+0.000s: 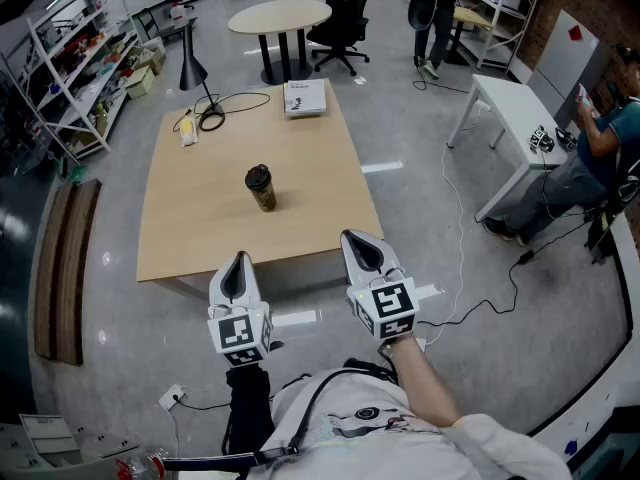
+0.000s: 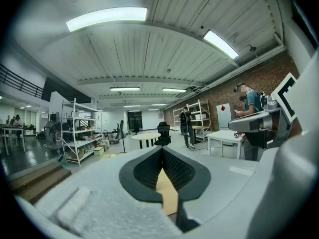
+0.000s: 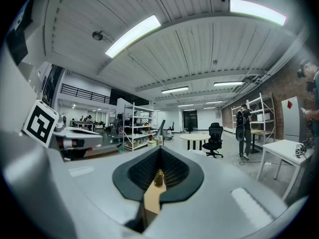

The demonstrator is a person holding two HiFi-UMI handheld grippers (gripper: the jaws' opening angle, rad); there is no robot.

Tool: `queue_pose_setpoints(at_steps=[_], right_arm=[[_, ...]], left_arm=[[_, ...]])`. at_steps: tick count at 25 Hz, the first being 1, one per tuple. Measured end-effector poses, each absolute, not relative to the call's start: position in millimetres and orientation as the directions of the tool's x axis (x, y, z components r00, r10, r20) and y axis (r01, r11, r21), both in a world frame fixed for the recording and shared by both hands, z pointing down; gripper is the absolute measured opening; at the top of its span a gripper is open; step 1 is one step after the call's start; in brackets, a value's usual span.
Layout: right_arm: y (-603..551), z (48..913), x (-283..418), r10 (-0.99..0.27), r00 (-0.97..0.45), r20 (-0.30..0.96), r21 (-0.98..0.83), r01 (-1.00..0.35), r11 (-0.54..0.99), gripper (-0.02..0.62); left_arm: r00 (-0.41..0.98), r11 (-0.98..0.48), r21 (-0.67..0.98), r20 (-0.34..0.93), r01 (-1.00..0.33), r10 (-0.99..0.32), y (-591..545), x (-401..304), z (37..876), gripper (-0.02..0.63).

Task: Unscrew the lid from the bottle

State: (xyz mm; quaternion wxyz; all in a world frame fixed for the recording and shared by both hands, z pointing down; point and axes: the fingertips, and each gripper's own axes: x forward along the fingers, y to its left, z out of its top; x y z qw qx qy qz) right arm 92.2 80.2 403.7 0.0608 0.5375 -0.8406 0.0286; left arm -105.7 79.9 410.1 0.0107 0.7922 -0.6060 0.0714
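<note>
One bottle (image 1: 261, 190) stands upright near the middle of the wooden worktop (image 1: 310, 203), with its one dark lid (image 1: 258, 175) on top. It stands apart from everything else on the worktop.

Two grippers hang side by side over the near edge of the worktop, just in front of the person's chest. Both point forward towards the bottle and are well apart from it. The left gripper (image 1: 238, 266) has its jaws clenched together with nothing between them. The right gripper (image 1: 360, 249) sits slightly further forward, and its jaws are likewise clenched on nothing. In the right gripper view the bottle shows small and distant through the slit below the jaws. The right forearm (image 1: 428, 380) is bare and reaches in from the lower right.

Beyond the bottle, at the far edge of the worktop, lie one book (image 1: 305, 98), one black desk lamp (image 1: 192, 68), a looped cable (image 1: 237, 101) and a small yellowish item (image 1: 188, 128).

Around the worktop are a round table (image 1: 280, 15) with an office chair (image 1: 340, 18), shelving (image 1: 75, 58) on the left, a white table (image 1: 508, 98) on the right, and two people.
</note>
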Motion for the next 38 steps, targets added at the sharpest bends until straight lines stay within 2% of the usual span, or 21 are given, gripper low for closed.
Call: queue_pose_setpoints(at_steps=[16,24,29,33,35,37,38], right_arm=[[77,403,110,-0.878,-0.465,0.112,0.031,-0.882,0.470,0.005],[78,421,142,-0.861,-0.486,0.150,-0.007,-0.872,0.490,0.005],[73,436,148,-0.842,-0.508,0.183,-0.007,-0.857,0.516,0.005],[51,443,142,-0.837,-0.517,0.180,-0.024,-0.853,0.522,0.005],[36,445,135,-0.830,-0.530,0.174,-0.022,-0.845,0.534,0.005],[18,446,129,-0.826,-0.538,0.171,-0.015,-0.839,0.544,0.005],[7,446,125,-0.825,-0.539,0.169,-0.010,-0.838,0.545,0.005]], left_arm=[[0.237,-0.248,-0.075,0.125,-0.966,-0.963,78,-79,409,0.002],[0.208,-0.226,-0.073,0.194,-0.971,-0.959,73,-70,439,0.003],[0.236,-0.252,-0.047,0.216,-0.967,-0.947,66,-64,461,0.187],[0.295,-0.317,-0.032,0.284,-0.948,-0.912,41,-61,496,0.356],[0.325,-0.353,-0.034,0.319,-0.935,-0.890,21,-61,515,0.511],[0.352,-0.387,-0.032,0.348,-0.922,-0.869,-6,-62,537,0.574],[0.361,-0.398,-0.029,0.367,-0.917,-0.857,-22,-64,551,0.578]])
